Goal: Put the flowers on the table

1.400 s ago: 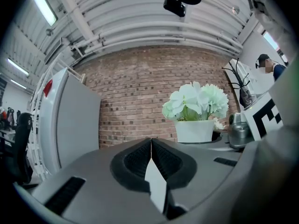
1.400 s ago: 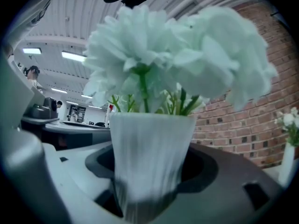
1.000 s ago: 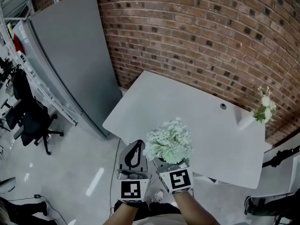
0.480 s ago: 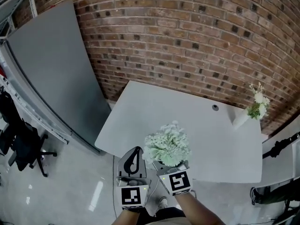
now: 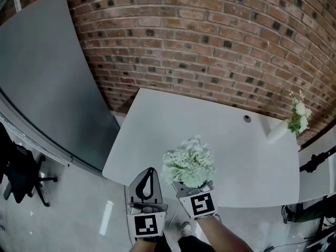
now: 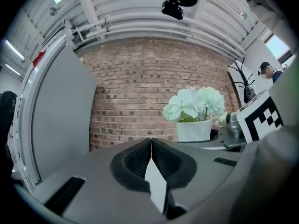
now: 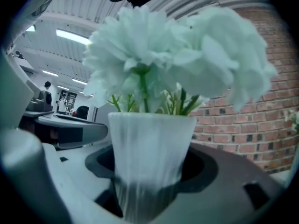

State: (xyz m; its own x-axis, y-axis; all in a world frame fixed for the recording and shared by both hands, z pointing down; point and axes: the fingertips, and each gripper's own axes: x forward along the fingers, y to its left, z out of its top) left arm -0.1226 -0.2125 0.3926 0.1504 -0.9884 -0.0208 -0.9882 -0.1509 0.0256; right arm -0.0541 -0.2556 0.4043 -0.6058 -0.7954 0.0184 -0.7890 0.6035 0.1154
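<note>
flowers (image 5: pixel 188 160) upright — vase (image 7: pixel 149 157) in right claw (image 5: pixel 184 186)

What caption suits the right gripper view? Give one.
Right gripper shut on ribbed white pot of pale flowers, red brick wall behind.

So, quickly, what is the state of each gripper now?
Left gripper: closed, holding nothing.
Right gripper: closed on the white pot of flowers.

- Head view: high, steeply down on table (image 5: pixel 173 125), brick wall (image 5: pixel 210 35).
- Left gripper view: low, level, faces that wall — flowers (image 6: pixel 195 104) at right.
- Right gripper view: flowers very near; seen in all three.
</note>
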